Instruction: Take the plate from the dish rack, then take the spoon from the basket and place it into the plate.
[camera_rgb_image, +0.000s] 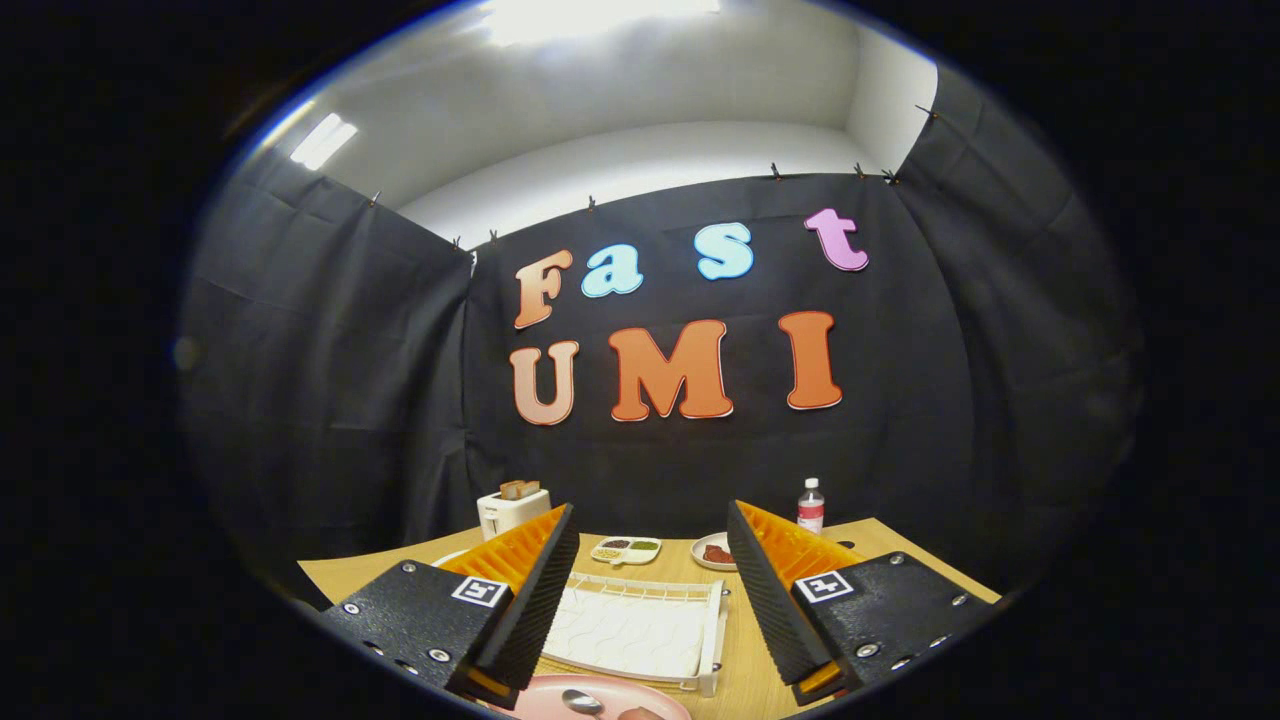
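My gripper (650, 512) is open, its fingers spread wide and nothing between them. It is held above the wooden table (350, 575). A pink plate (545, 700) lies on the table just below and between the finger bases, partly cut off. A metal spoon (582, 701) rests in the plate, its bowl showing. Beyond the plate, between the fingers, sits the white dish rack (630, 635), with no dish in the part I see.
At the back of the table stand a white toaster (512, 508) with bread in it, a divided white dish (626, 549) of condiments, a small plate (714, 552) with red food, and a plastic bottle (811, 506). Black cloth walls close the booth.
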